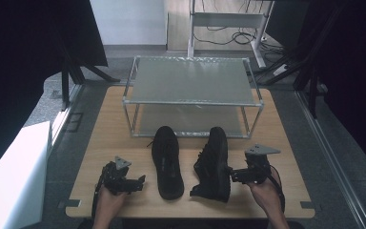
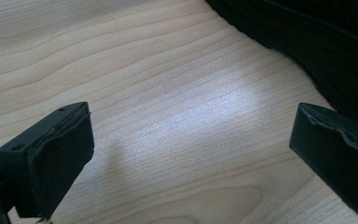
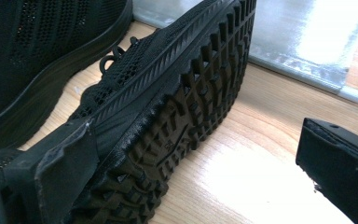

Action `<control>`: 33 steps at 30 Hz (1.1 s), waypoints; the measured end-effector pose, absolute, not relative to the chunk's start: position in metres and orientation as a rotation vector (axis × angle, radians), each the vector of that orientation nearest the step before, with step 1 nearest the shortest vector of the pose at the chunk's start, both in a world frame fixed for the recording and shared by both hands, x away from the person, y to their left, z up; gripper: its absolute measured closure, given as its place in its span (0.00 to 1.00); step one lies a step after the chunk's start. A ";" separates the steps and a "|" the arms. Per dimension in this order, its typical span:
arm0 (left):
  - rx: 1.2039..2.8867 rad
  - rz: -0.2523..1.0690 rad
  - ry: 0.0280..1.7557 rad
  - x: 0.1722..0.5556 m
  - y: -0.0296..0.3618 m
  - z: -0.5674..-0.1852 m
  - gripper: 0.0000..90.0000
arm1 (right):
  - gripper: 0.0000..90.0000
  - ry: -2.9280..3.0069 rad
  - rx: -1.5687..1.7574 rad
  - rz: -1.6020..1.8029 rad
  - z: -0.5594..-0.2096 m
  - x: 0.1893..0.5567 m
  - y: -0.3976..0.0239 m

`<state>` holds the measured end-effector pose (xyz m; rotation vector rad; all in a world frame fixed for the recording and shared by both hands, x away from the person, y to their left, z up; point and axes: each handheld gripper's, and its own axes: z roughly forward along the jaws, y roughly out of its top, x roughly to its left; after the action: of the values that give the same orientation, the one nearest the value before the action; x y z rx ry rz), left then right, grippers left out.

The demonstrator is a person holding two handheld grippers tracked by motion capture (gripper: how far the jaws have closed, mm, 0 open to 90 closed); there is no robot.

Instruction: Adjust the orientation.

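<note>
High view: two black shoes on the wooden counter [image 1: 109,124], near side, in front of a two-tier metal rack [image 1: 193,98]. Left shoe [image 1: 166,162] lies flat on its sole, toe toward the rack. Right shoe [image 1: 213,164] is tipped onto its side, sole facing right. Left hand [image 1: 108,202] comes in from the near edge and holds the left claw [image 1: 140,181] low over the counter, pointing right toward the left shoe, just short of it. Right hand [image 1: 264,188] holds the right claw [image 1: 229,174] pointing left, at the right shoe's sole.

Left gripper view: jaws spread wide, nothing between them but bare counter. Left shoe's edge [image 2: 317,42] sits beyond the right jaw, apart from it.

Right gripper view: jaws spread wide, released. Right shoe's treaded sole [image 3: 186,116] stands between them, close against the left jaw; whether it touches is unclear. Left shoe [image 3: 37,56] lies behind it.
</note>
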<state>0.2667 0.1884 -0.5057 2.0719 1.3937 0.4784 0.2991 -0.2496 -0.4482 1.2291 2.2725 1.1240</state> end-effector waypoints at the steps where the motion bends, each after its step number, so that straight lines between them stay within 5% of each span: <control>1: 2.072 0.478 1.394 0.267 0.188 -0.506 0.00 | 0.00 2.272 1.229 1.124 -0.448 0.299 -0.250; 33: 2.092 0.475 1.388 0.268 0.185 -0.508 0.00 | 0.09 2.152 1.339 1.099 -0.457 0.287 -0.309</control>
<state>0.2679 0.1852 -0.5078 2.0919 1.3883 0.4747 0.2866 -0.3088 -0.4567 1.3393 2.1516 1.0992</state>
